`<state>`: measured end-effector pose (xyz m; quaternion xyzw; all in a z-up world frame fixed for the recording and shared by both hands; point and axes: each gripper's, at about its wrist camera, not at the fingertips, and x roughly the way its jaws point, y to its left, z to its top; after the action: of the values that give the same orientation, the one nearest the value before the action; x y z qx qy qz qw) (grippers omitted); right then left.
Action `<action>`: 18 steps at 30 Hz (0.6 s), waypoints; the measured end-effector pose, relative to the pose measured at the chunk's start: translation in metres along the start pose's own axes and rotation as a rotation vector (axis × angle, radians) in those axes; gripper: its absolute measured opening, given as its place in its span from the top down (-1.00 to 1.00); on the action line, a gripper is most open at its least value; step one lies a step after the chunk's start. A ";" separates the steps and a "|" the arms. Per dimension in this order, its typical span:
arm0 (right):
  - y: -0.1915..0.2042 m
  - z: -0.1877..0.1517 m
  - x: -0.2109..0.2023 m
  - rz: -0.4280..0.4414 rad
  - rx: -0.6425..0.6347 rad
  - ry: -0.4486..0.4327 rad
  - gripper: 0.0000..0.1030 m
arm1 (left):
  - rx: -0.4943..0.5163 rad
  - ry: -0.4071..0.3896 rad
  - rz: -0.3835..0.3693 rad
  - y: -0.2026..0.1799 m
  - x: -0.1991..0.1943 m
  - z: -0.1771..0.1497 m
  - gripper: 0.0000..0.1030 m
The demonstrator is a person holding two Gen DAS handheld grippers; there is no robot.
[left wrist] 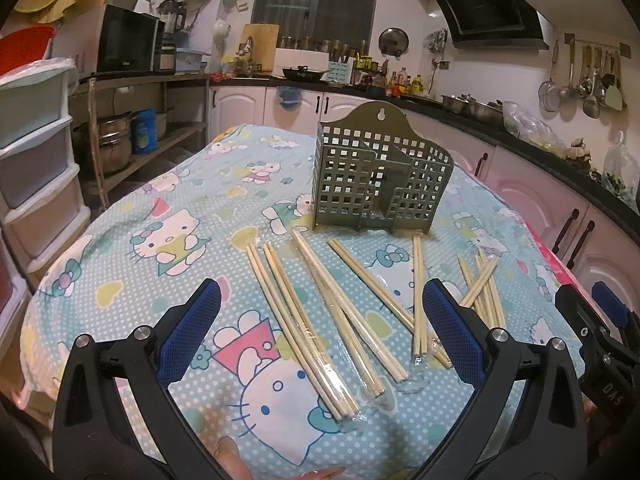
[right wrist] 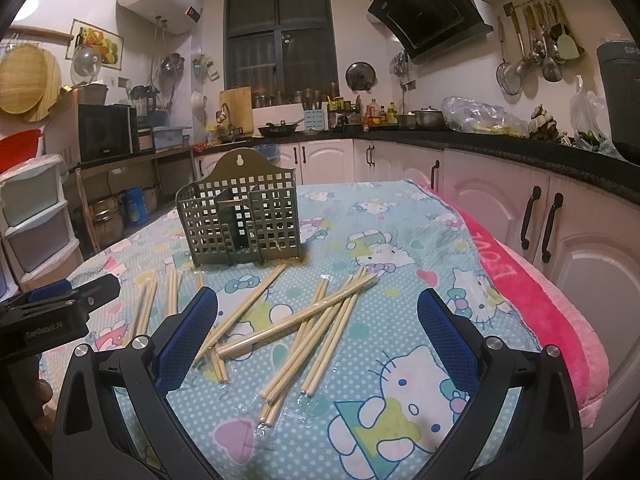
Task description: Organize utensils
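The counter [left wrist: 132, 216] wears a blue cloth with cartoon cats on it. Toward the back stands the green holder [left wrist: 372, 184], a basket full of little square holes with a wall down its middle. It looks empty.

In front of the holder lie the chopsticks [left wrist: 320, 312], many pale wooden pairs in clear wrappers. Some lie side by side. Off to the right, a messy pile [right wrist: 320, 320] crosses over itself.

The left claw [left wrist: 320, 312] hovers over the neat pairs with its two blue pads wide apart, holding nothing. The right claw [right wrist: 318, 320] hovers over the messy pile, also wide apart and empty.

I think no chopsticks are put away yet. To do this well, pick one pair lying alone, not one under the others. Come down with a pad on each side, pinch near the middle so it does not tip, then stand it up in the holder.
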<state>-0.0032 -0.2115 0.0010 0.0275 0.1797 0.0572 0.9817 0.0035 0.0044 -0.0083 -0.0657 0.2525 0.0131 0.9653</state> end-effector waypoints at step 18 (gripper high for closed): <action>-0.005 0.022 0.048 0.010 -0.038 0.148 -0.88 | -0.092 0.054 0.013 0.037 0.017 0.017 -0.80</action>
<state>0.0500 -0.2116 0.0047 0.0055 0.2504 0.0673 0.9658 0.0250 0.0435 -0.0062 -0.1088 0.2778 0.0291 0.9540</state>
